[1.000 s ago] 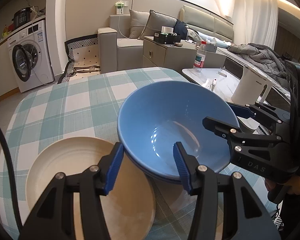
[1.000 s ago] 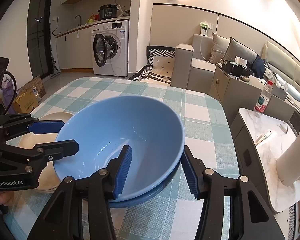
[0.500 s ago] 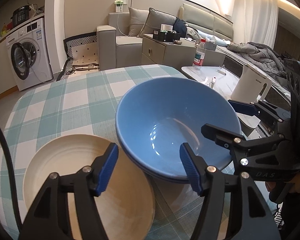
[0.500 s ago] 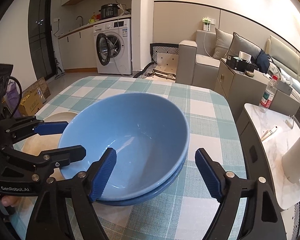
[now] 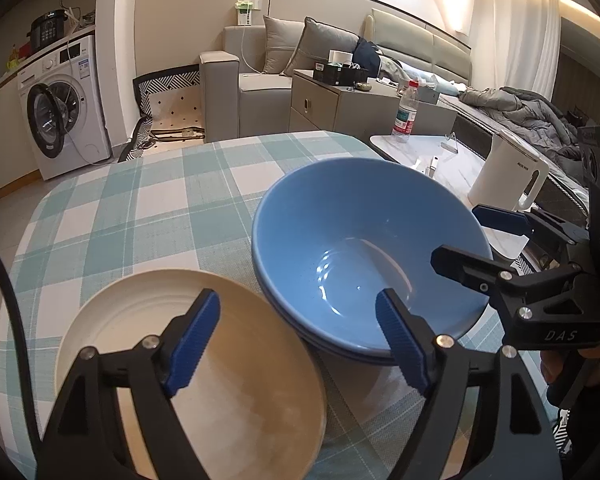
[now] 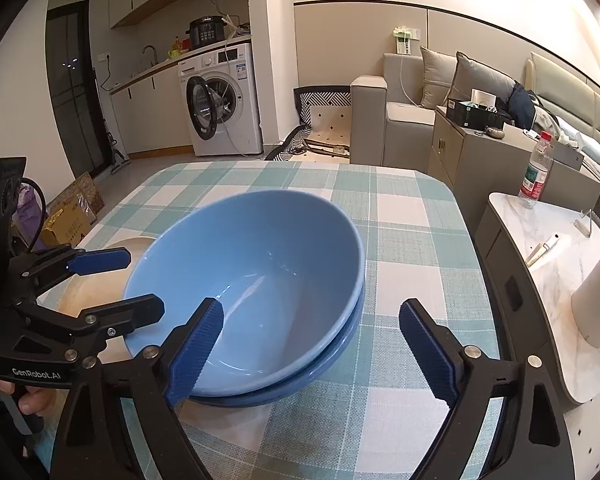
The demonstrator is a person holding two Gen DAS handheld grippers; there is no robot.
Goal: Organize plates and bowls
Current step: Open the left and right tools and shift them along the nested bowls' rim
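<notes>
**Both grippers let go of the blue bowl**

Since a second ago both sets of jaws have been opening, off the bowl's rim. From left to right: cream plate (image 5: 188,344) near the table's (image 5: 148,208) near-left edge; left gripper (image 5: 300,336) spread wide — one pad over the plate; blue bowl (image 5: 364,256) nested in a second bowl (image 6: 324,364) just beside the plate; right gripper (image 6: 312,348) spread, clear of the rim.
</notes>
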